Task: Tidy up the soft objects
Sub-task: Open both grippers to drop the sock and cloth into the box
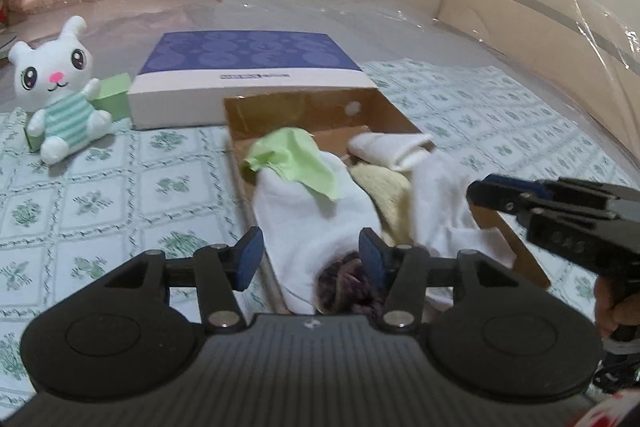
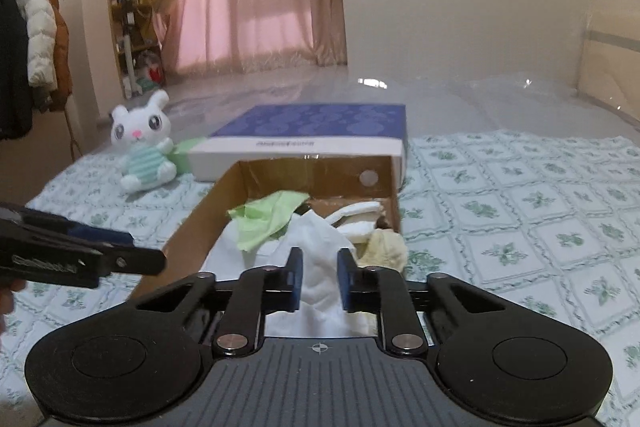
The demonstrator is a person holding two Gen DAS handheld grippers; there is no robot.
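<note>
Cardboard box (image 2: 224, 203) of soft cloths on a green-patterned bedspread (image 2: 520, 227), both grippers over its near end

White cloth (image 1: 312, 211) fills the box's near half, a light green cloth (image 1: 296, 163) draped at its 12 o'clock end, a pale yellow cloth (image 1: 384, 187) at 3 o'clock and dark purple knitwear (image 1: 348, 283) at 6 o'clock; left gripper (image 1: 310, 259) stands spread, nothing pinched, while right gripper (image 2: 319, 279) has narrow jaws with white cloth showing between them, contact unclear; white plush rabbit (image 2: 142, 143) sits at 10 o'clock of the box, a blue-and-white lid (image 2: 312, 131) just beyond at 12 o'clock
</note>
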